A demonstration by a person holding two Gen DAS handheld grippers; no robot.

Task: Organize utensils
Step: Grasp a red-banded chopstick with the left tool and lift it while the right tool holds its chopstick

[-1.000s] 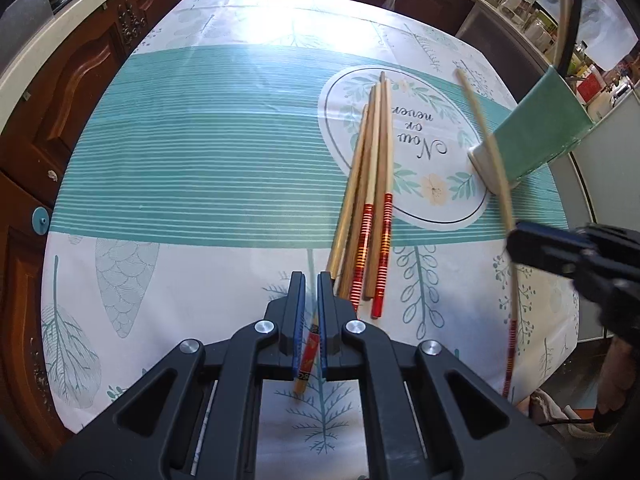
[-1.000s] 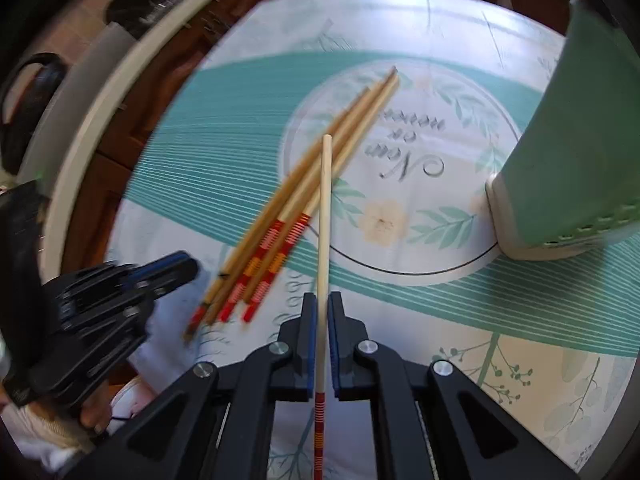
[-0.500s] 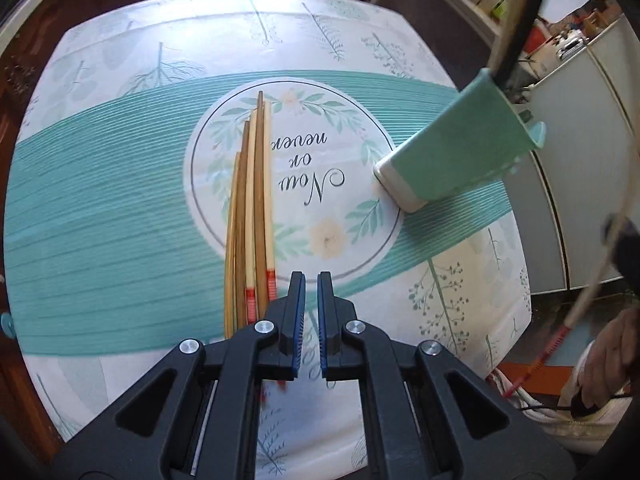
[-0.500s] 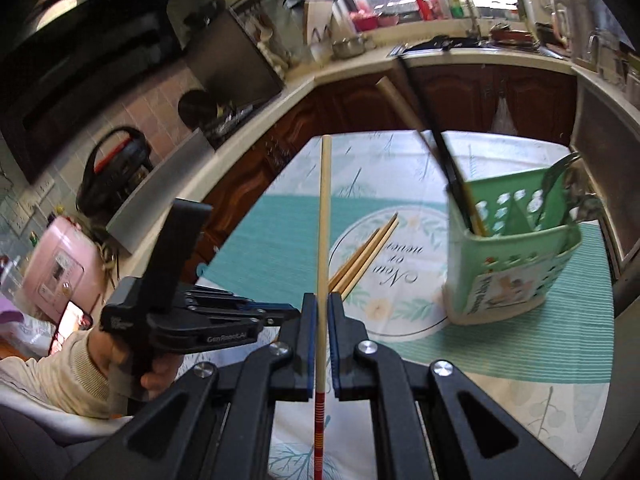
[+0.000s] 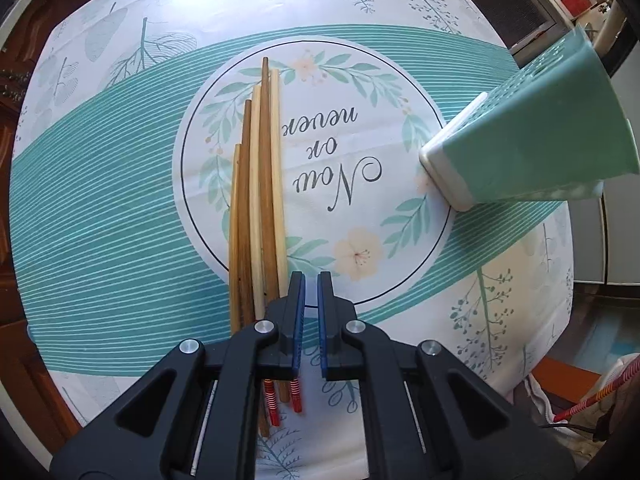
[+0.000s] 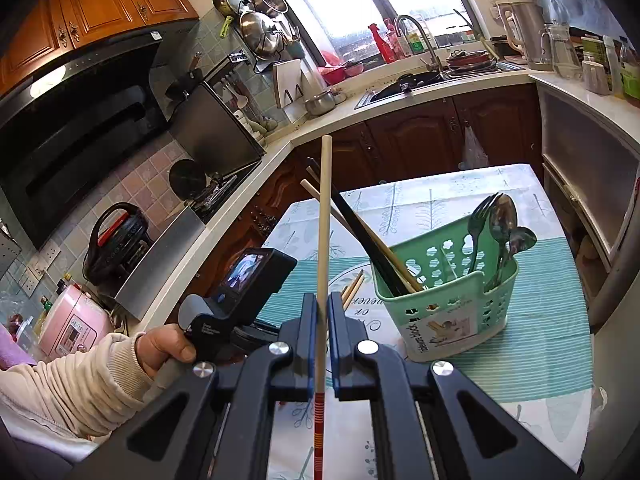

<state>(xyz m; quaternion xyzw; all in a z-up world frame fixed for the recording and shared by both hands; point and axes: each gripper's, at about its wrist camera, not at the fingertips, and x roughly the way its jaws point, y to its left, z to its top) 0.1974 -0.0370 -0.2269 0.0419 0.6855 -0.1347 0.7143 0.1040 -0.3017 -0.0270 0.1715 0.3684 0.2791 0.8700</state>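
The surface [image 5: 120, 208], covered by a teal-striped cloth, carries the green caddy [image 6: 448, 300] toward its right side. In the right wrist view, a fork and spoons [image 6: 500, 228] are seen standing in one compartment of the caddy, and several dark and pale chopsticks [image 6: 372, 244] lean in another; that portion is judged done. A bundle of five loose chopsticks [image 5: 258, 200] is left lying side by side at the cloth's centre, well apart from the caddy. The left gripper [image 5: 311, 292] is held just above their red-banded ends, nearly closed and empty. One pale chopstick [image 6: 323, 240] is clamped upright by the right gripper [image 6: 320, 320], not yet deposited.
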